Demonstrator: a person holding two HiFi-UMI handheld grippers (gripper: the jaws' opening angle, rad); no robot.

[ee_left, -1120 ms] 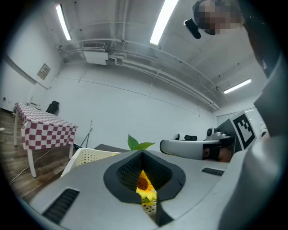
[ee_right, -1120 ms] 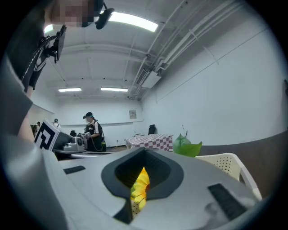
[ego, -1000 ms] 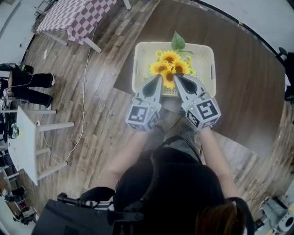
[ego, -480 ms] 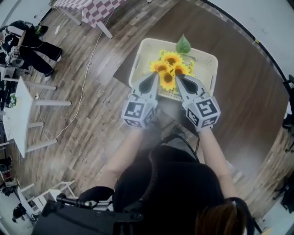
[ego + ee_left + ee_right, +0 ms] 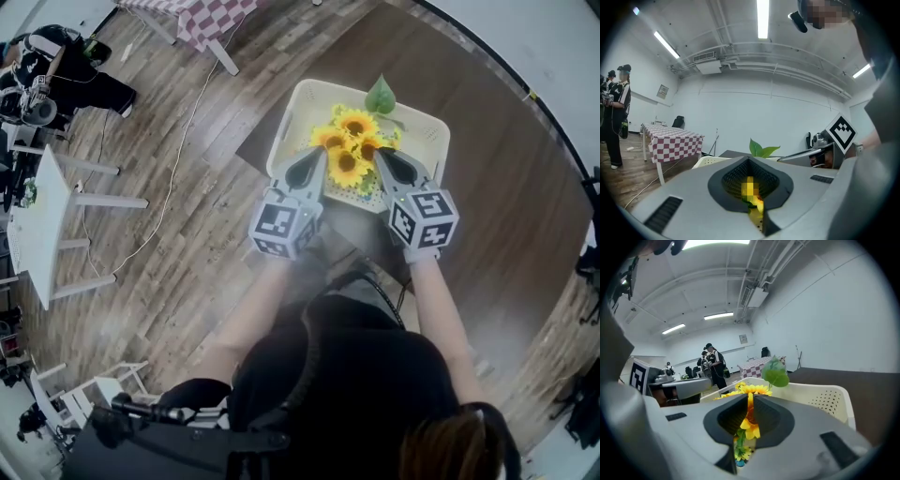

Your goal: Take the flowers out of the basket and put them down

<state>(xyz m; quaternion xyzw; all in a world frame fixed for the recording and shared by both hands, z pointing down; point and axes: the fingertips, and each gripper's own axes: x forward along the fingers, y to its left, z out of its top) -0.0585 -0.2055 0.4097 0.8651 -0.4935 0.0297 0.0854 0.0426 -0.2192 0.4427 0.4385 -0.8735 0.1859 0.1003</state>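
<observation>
basket [image 5: 298, 101] at 12 o'clock holds flowers [image 5: 354, 141] | left hand-held gripper [image 5: 319, 156] closed | right hand-held gripper [image 5: 382, 156] opening, flower between jaws

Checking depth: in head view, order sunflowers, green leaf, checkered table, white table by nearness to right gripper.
1. sunflowers, between right gripper's opening jaws
2. green leaf, just beyond them
3. checkered table, upper left
4. white table, far left
</observation>
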